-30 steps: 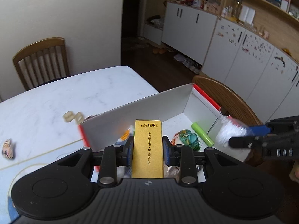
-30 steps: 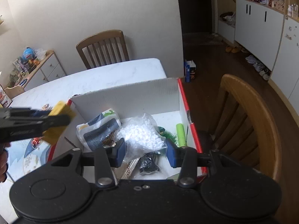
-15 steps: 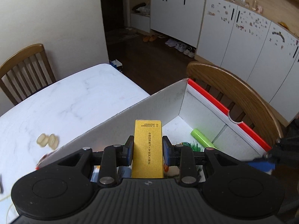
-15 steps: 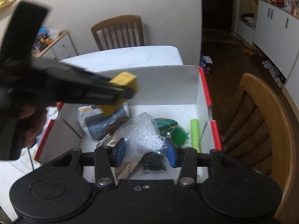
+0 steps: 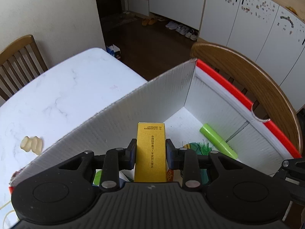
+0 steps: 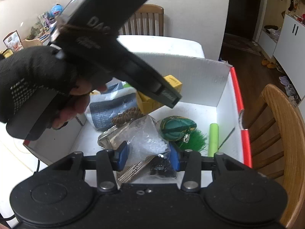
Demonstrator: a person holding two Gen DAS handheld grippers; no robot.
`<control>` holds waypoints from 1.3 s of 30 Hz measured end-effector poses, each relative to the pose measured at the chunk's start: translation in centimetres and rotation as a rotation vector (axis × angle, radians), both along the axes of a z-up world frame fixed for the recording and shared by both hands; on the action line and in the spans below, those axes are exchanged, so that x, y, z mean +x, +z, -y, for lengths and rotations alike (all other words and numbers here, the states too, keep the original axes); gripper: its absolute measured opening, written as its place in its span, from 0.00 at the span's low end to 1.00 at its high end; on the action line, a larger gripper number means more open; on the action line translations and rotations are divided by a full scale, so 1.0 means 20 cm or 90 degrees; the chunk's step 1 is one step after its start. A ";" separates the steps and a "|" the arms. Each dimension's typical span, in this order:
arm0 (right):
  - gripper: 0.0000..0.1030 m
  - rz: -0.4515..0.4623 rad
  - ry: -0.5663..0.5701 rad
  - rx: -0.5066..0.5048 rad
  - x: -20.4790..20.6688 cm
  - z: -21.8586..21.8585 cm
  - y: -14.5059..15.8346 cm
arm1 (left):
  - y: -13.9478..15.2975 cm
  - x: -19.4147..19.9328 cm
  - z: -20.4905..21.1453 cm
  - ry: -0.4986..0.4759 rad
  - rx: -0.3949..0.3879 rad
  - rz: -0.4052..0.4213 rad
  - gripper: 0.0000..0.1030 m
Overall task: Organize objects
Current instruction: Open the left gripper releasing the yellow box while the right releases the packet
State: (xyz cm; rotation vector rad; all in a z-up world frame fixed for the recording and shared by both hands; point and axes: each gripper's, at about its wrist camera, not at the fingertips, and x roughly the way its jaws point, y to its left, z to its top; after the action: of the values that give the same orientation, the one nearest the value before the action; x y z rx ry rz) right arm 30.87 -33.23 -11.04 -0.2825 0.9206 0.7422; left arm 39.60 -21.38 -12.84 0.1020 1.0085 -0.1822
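My left gripper is shut on a gold carton with dark print, held upright over the open white cardboard box with a red rim. In the right wrist view a gloved hand brings that left gripper and the gold carton in over the box's far wall. My right gripper is shut on a clear bag of white pellets, low over the box's near side. The right gripper shows only as a dark corner at the right edge of the left wrist view.
In the box lie a green tube, a green round pouch, green fringe, a grey-white packet and a brown cone. A wooden chair stands right of the box. A pale trinket lies on the marble table.
The left gripper has carried the gold carton rightwards and down, from beside the box to above its inside. The right gripper has sunk a little with the pellet bag still in it.
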 end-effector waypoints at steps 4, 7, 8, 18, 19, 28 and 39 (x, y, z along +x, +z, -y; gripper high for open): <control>0.42 0.004 0.002 -0.005 0.01 -0.01 -0.03 | -0.03 0.02 0.01 -0.010 0.003 -0.014 0.29; 0.42 -0.003 -0.001 -0.002 0.01 -0.02 -0.04 | -0.04 0.03 0.01 -0.008 0.003 -0.023 0.29; 0.42 -0.005 -0.003 -0.002 0.01 -0.02 -0.05 | -0.04 0.04 0.00 -0.007 0.001 -0.024 0.29; 0.50 -0.018 -0.025 0.016 0.03 0.01 -0.05 | 0.01 0.00 -0.03 0.020 -0.013 -0.016 0.29; 0.51 -0.020 -0.028 0.020 0.03 0.02 -0.04 | 0.02 0.00 -0.03 0.023 -0.017 -0.016 0.29; 0.58 -0.015 -0.042 0.037 0.02 0.09 0.00 | 0.12 -0.11 -0.07 0.046 -0.041 0.007 0.29; 0.68 0.003 -0.046 0.077 -0.01 0.15 0.11 | 0.31 -0.32 -0.14 0.067 -0.089 0.061 0.30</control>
State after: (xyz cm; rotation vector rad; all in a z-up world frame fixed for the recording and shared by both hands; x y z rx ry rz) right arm 30.60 -36.14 -8.87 -0.1445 0.8730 0.7271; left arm 33.15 -18.56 -6.55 -0.0685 0.9001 -0.1493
